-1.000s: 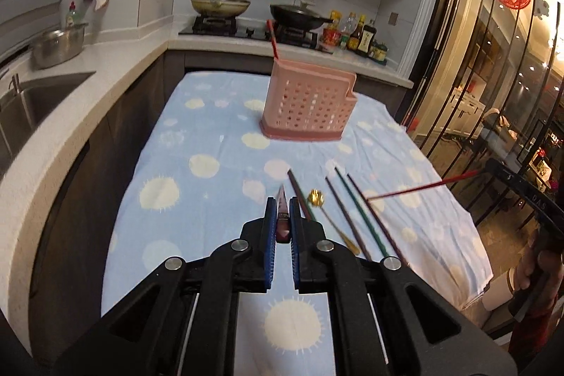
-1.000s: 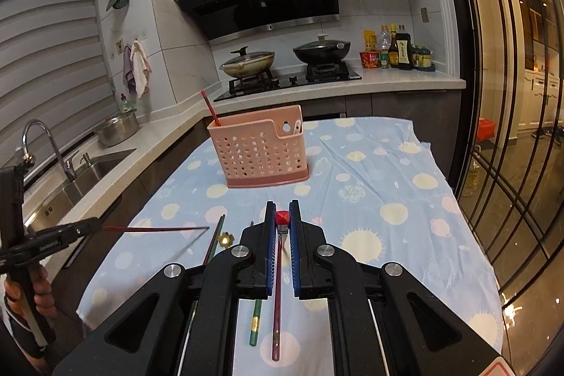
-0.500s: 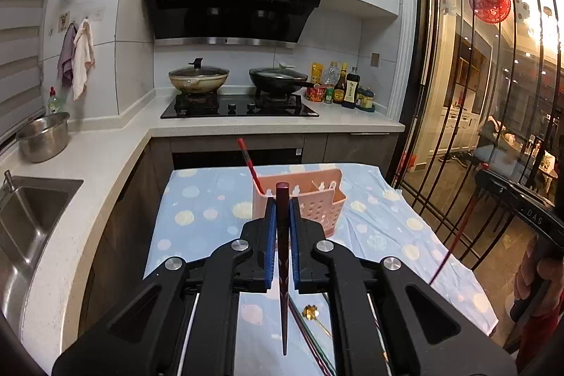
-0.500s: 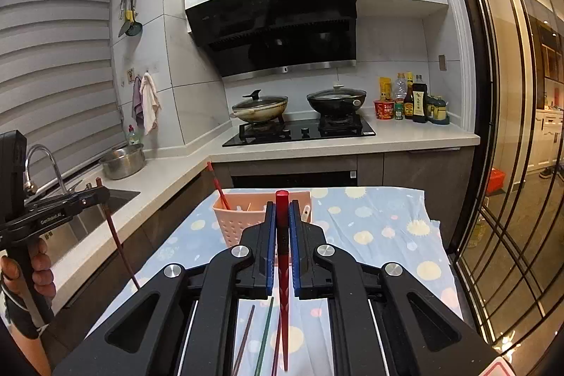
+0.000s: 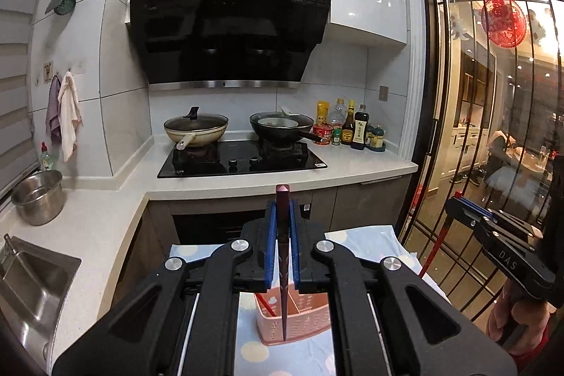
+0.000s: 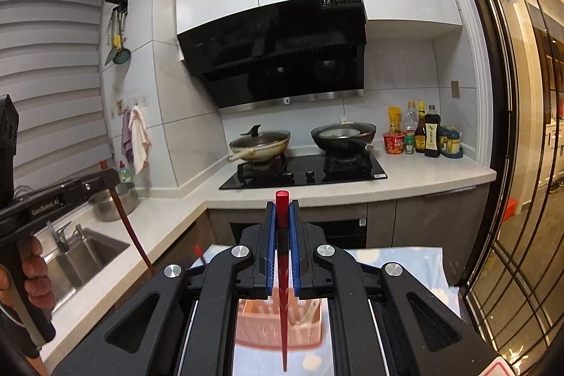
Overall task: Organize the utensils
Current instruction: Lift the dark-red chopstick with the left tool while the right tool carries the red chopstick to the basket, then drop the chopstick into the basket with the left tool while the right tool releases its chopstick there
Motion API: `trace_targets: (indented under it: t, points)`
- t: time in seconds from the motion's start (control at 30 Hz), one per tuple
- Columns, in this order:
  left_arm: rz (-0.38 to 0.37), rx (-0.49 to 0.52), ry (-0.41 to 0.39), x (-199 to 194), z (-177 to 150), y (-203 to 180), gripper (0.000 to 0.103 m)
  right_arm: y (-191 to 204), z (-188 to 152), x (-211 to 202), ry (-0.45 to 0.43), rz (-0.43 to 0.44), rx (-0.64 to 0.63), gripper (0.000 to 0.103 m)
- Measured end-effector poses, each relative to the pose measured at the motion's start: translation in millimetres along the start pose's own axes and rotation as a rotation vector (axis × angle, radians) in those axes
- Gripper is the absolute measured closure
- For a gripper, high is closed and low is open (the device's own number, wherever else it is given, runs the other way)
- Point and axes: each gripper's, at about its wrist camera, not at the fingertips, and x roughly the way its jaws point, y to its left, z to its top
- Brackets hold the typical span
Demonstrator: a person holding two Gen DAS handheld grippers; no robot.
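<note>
My left gripper [image 5: 282,210] is shut on a dark maroon chopstick [image 5: 283,270] that hangs tip-down over the pink perforated utensil basket [image 5: 303,323]. A red chopstick [image 5: 262,303] stands in the basket. My right gripper [image 6: 282,210] is shut on a red chopstick [image 6: 282,288], tip-down above the same basket [image 6: 303,326]. Each gripper shows in the other's view: the right one [image 5: 458,203] with its red stick, the left one [image 6: 109,177] with its dark stick.
The basket stands on a blue dotted cloth [image 5: 366,238] over a table. Behind are a stove with two pans [image 5: 243,154], bottles [image 5: 352,129], a sink [image 6: 81,256] and steel pot [image 5: 38,196] at left, a glass door [image 5: 493,129] at right.
Both grippers have risen from the table and tilted up, turning their chopsticks from lying flat to hanging vertical, and moved forward until the tips hang over the basket.
</note>
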Motion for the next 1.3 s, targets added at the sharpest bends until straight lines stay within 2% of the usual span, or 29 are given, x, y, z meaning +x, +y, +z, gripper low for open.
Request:
trace_targets:
  t: [0.17, 0.3, 0.47, 0.7, 0.73, 0.8, 0.87, 0.93, 1.0, 1.07, 1.3]
  points:
    - [0.036, 0.018, 0.025, 40.4, 11.6, -3.7, 0.096, -2.7, 19.9, 32.9, -0.014, -0.009, 0.0, 0.096]
    - [0.04, 0.021, 0.063, 68.3, 4.4, -4.9, 0.096, -7.3, 25.8, 60.2, -0.007, -0.019, 0.009, 0.096]
    - [0.032, 0.011, 0.112, 95.9, -13.6, 0.1, 0.096, -17.0, 10.2, 97.3, 0.049, -0.024, 0.034, 0.096]
    - [0.04, -0.007, 0.194, 124.7, -43.3, 7.7, 0.095, -22.4, -30.4, 142.9, 0.188, -0.024, 0.042, 0.096]
    - [0.045, -0.011, 0.199, 125.8, -46.5, 9.2, 0.095, -22.3, -34.7, 145.2, 0.194, -0.026, 0.048, 0.093]
    - [0.051, -0.018, 0.21, 126.6, -51.4, 11.6, 0.087, -23.7, -39.7, 146.1, 0.206, -0.03, 0.056, 0.085]
    - [0.079, -0.028, 0.2, 123.3, -54.5, 15.4, 0.051, -23.4, -43.2, 141.3, 0.199, -0.033, 0.06, 0.075]
    - [0.108, -0.034, 0.171, 112.4, -57.0, 17.9, 0.038, -23.4, -43.0, 131.3, 0.186, -0.035, 0.056, 0.073]
    - [0.107, -0.04, 0.161, 101.8, -60.8, 20.9, 0.034, -22.7, -41.8, 117.1, 0.17, -0.033, 0.052, 0.067]
    - [0.117, -0.048, 0.154, 88.2, -66.0, 23.8, 0.025, -24.3, -43.0, 101.8, 0.158, -0.03, 0.054, 0.061]
    - [0.115, -0.049, 0.148, 27.4, -108.8, 25.3, 0.016, -24.9, -76.4, 31.7, 0.187, -0.041, 0.03, 0.057]
